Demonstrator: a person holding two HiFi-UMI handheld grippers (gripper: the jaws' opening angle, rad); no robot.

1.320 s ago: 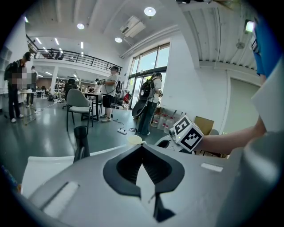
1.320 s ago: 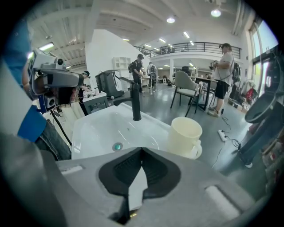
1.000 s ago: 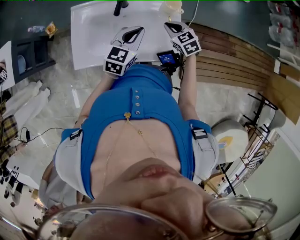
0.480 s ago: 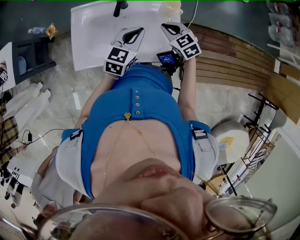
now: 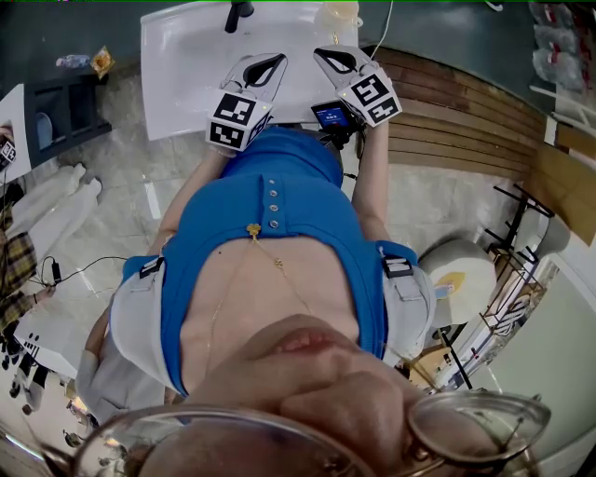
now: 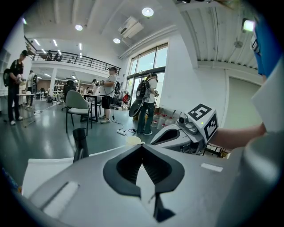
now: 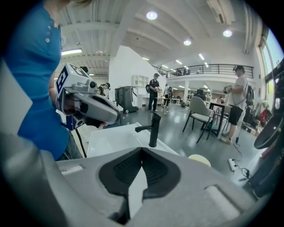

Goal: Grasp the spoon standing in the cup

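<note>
A cream cup (image 5: 342, 13) stands at the far edge of the white counter (image 5: 186, 65); it also shows as the cup (image 6: 132, 140) just past my left jaws and as the cup (image 7: 199, 159) to the right of my right jaws. No spoon can be made out in it. My left gripper (image 5: 264, 65) and right gripper (image 5: 337, 59) hover side by side over the counter, short of the cup. The jaws of the left gripper (image 6: 142, 146) and of the right gripper (image 7: 142, 150) meet at their tips with nothing between them.
A black faucet (image 5: 239, 13) rises from the counter's far side, left of the cup; the faucet (image 7: 153, 129) stands straight ahead of my right jaws. A small screen (image 5: 332, 115) sits below the right gripper. Chairs, tables and people fill the hall beyond.
My right gripper has swung slightly left, its tip nearer the left gripper. The left gripper has hardly moved.
</note>
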